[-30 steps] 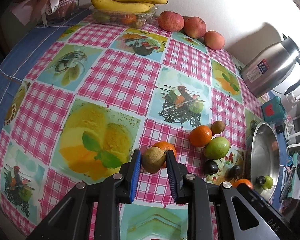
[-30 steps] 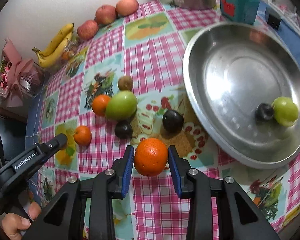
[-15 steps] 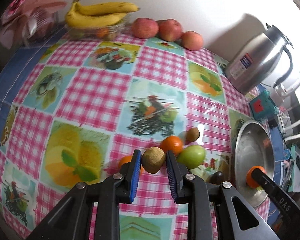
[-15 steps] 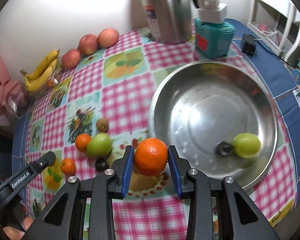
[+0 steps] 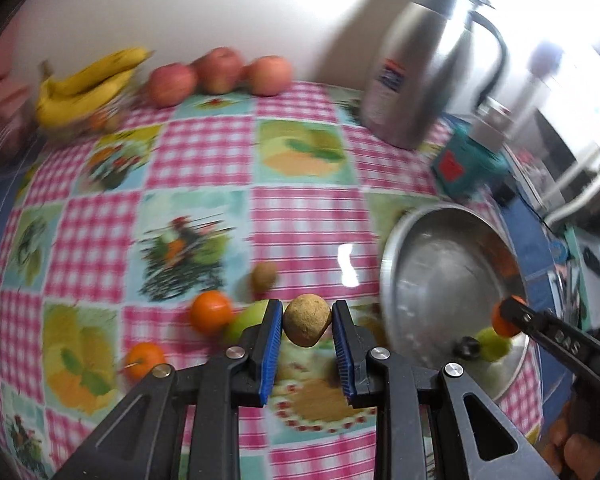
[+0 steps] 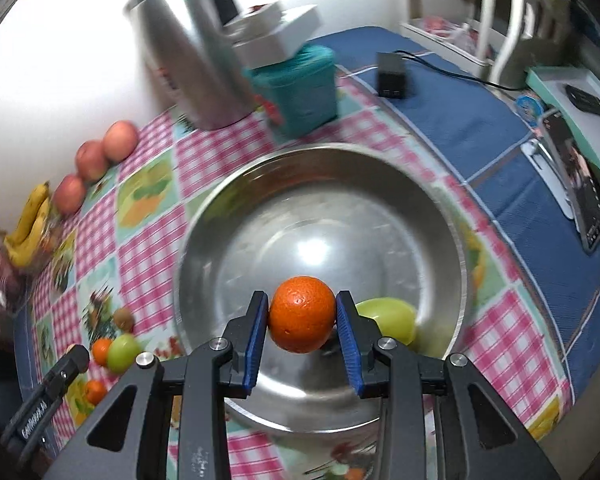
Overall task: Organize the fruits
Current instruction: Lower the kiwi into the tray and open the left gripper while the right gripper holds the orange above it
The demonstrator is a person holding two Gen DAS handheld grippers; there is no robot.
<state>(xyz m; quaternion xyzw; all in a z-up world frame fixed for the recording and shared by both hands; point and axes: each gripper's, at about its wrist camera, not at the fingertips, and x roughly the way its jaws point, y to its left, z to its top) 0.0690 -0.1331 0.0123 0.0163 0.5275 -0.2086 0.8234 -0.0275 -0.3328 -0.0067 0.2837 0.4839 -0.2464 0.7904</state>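
Left wrist view: left hand-held gripper (image 5: 307,325) clamps a rough brown kiwi (image 5: 307,320) above the glossy checked worktop (image 5: 204,152), beside the steel bowl (image 5: 396,248).

Right wrist view: right hand-held gripper (image 6: 302,319) grips a dimpled round orange (image 6: 302,314) over the bowl (image 6: 228,216); a smooth green fruit (image 6: 392,316) lies inside.

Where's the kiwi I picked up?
In the left wrist view the kiwi sits clamped in the left gripper, above the tablecloth, left of the bowl.
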